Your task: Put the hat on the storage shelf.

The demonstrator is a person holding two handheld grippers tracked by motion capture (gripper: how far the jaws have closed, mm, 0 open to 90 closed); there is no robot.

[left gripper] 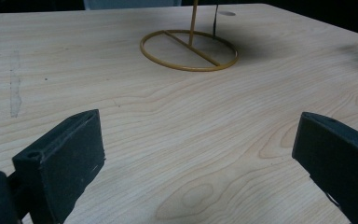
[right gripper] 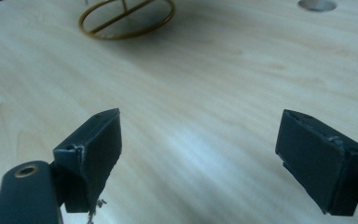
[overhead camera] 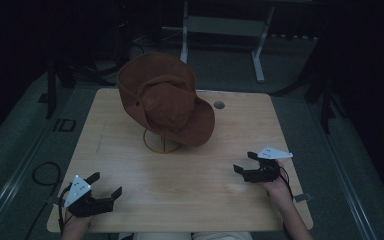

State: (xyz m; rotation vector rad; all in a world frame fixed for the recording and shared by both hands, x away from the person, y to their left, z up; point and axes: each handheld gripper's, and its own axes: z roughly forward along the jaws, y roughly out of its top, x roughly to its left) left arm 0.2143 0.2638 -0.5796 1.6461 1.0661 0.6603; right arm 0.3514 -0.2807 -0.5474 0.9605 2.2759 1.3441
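A brown suede wide-brimmed hat [overhead camera: 167, 100] hangs tilted on a gold wire stand [overhead camera: 161, 142] at the middle back of the wooden table [overhead camera: 190, 200]. The stand's round base [left gripper: 189, 50] lies ahead of my left gripper [left gripper: 196, 154], and the same base [right gripper: 127, 17] is at the top left of the right gripper view. My left gripper [overhead camera: 105, 184] rests near the front left corner, open, nothing between its jaws. My right gripper [overhead camera: 246, 162] sits at the front right, open and empty, its jaws [right gripper: 198, 154] wide over bare wood.
A round cable hole [overhead camera: 219, 105] sits in the table behind the hat's brim. A white desk frame [overhead camera: 225, 30] stands beyond the table's far edge. Dark cable [overhead camera: 45, 172] loops on the floor at the left.
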